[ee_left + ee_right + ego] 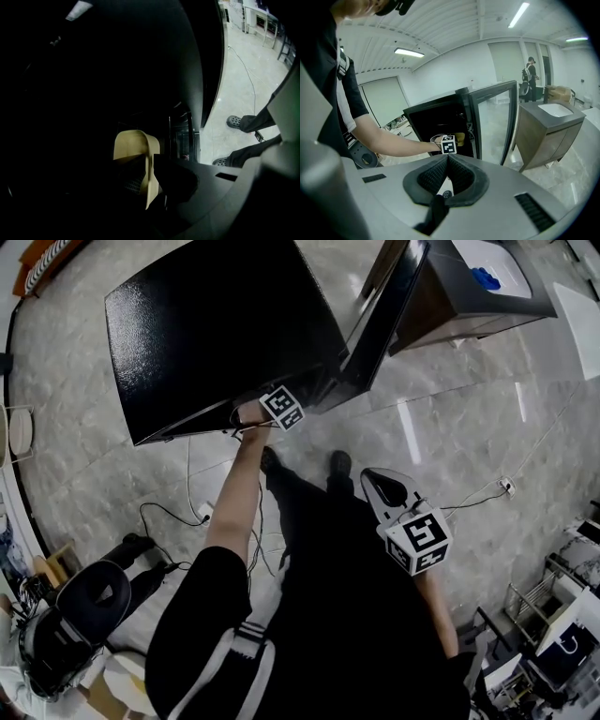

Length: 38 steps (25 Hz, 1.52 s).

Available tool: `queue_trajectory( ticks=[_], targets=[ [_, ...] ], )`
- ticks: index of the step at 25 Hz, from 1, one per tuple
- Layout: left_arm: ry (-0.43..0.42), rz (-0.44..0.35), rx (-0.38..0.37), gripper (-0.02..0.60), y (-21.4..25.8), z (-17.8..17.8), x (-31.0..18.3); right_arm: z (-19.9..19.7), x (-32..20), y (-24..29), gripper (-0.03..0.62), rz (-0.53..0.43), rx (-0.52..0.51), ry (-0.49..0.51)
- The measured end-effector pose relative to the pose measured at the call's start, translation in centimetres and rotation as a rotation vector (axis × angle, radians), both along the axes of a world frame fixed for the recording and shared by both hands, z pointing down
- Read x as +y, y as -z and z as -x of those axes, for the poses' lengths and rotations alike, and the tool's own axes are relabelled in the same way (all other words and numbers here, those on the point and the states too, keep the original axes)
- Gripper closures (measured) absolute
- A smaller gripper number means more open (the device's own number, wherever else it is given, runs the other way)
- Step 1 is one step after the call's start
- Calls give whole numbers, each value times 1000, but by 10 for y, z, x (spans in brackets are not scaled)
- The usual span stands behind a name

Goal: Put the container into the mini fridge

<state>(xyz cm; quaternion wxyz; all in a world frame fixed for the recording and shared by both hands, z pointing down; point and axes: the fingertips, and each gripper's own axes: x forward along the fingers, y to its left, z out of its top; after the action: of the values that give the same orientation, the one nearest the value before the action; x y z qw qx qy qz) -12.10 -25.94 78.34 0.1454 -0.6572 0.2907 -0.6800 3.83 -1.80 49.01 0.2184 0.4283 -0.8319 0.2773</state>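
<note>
The black mini fridge (220,329) stands on the floor with its glass door (384,320) swung open. My left gripper (281,407) reaches into the fridge's front opening, its fingertips hidden from the head view. In the left gripper view it (151,161) is shut on a tan container (133,147) inside the dark interior. The right gripper view shows the fridge (436,122), the container (460,138) and the left gripper's marker cube (448,144) at the opening. My right gripper (380,486) hangs back near my body, shut (447,158) and holding nothing.
A grey sink cabinet (469,292) stands right of the fridge door, also visible as the cabinet (548,126). Cables (187,512) trail over the marble floor. A black chair (89,592) sits at lower left. My feet (339,463) are close to the fridge. A person (529,75) stands far off.
</note>
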Motion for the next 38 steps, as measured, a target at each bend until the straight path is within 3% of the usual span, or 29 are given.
queue_trajectory(
  ticks=[8,16,29,38],
  targets=[
    [29,-26,1,537,30,4,20,-4,-1,10,576,-48,-40,43],
    [39,-57,3,537,68,-13,67,-12,5,28,576,-115,-88,126],
    [112,-205,26,537,157,-41,125,-30,11,32,576,-162,-191,229],
    [189,-279,47,538,227,1,169,-3,10,10,576,-127,-183,310]
  ],
)
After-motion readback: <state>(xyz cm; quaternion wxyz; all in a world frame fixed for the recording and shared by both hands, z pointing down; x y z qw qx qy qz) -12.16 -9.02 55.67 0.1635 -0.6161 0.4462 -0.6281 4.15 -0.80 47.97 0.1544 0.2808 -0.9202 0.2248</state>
